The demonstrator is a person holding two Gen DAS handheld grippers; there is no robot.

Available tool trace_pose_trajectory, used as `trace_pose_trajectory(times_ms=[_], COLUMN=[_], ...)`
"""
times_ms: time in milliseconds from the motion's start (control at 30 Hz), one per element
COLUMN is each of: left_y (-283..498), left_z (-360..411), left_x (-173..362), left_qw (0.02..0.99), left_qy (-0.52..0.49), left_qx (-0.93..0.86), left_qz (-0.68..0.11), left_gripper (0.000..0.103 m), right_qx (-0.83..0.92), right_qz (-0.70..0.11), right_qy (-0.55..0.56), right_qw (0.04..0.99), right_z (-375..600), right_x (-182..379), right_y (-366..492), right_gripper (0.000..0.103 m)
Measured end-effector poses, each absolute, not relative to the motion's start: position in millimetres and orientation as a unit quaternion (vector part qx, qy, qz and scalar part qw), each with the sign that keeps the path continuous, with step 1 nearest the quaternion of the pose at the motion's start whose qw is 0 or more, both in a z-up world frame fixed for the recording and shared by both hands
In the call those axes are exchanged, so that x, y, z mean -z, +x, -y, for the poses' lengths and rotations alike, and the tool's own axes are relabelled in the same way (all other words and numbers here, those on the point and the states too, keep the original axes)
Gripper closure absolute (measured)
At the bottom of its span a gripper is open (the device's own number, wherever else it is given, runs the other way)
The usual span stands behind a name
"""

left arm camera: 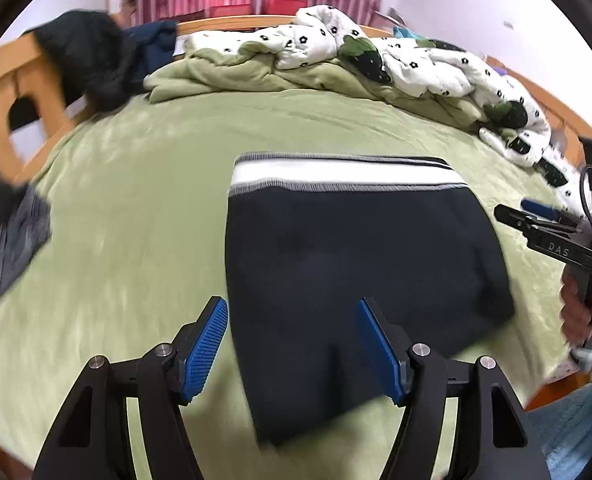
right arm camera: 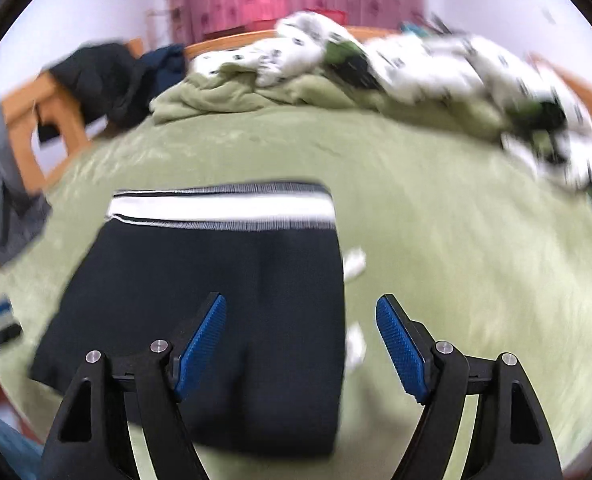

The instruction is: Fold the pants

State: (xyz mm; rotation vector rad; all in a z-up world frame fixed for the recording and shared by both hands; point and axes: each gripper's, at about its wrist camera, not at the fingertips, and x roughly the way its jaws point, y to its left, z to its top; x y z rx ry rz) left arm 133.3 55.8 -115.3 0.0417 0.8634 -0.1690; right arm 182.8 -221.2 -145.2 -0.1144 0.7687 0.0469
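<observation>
The dark pants (left arm camera: 351, 248) lie folded into a compact block on the green bedspread (left arm camera: 144, 208), their white and grey waistband (left arm camera: 335, 178) at the far end. My left gripper (left arm camera: 292, 344) hovers open above their near edge, blue pads (left arm camera: 206, 344) apart and touching nothing. In the right wrist view the pants (right arm camera: 216, 280) sit left of centre. My right gripper (right arm camera: 301, 344) is open above their right edge, with nothing gripped. It also shows at the right of the left wrist view as the right gripper (left arm camera: 523, 210), held by a hand (left arm camera: 579, 312).
A crumpled white flowered quilt (left arm camera: 407, 60) and a green blanket (left arm camera: 232, 76) are heaped along the far side of the bed. Dark clothes (left arm camera: 92, 60) hang over the wooden bed frame (left arm camera: 8, 92) at the left. Grey cloth (left arm camera: 12, 240) lies at the left edge.
</observation>
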Motion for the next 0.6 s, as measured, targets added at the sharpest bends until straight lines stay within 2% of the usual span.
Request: trace_pose_trajectory(times_ms=[167, 333, 433, 500, 533, 600], left_y=[197.7, 253.3, 280.6, 287.0, 289.2, 293.2], left_z=[-58.8, -69.4, -83.5, -83.5, -80.2, -76.5], left_x=[127.3, 166.0, 188.2, 187.3, 183.9, 185.3], left_qw=[0.907, 0.895, 0.876, 0.875, 0.879, 0.882], left_qy=[0.016, -0.002, -0.069, -0.084, -0.078, -0.071], left_qx=[0.101, 0.104, 0.139, 0.158, 0.163, 0.154], left_qz=[-0.409, -0.434, -0.456, -0.450, -0.441, -0.440], left_gripper=[0.038, 0.040, 0.040, 0.056, 0.063, 0.065], right_qx=[-0.041, -0.081, -0.099, -0.103, -0.082, -0.068], right_qz=[-0.388, -0.436, -0.446, -0.420, -0.410, -0.414], right_qy=[-0.078, 0.043, 0.099, 0.089, 0.062, 0.040], right_qw=[0.918, 0.895, 0.884, 0.897, 0.906, 0.907], right_z=[222.0, 249.9, 259.3, 254.1, 246.6, 237.6], right_x=[162.2, 198.6, 209.8, 203.7, 199.4, 203.9], right_y=[237.2, 291.2, 303.8, 305.1, 308.9, 318.6], right_gripper=[0.027, 0.026, 0.026, 0.059, 0.062, 0.064])
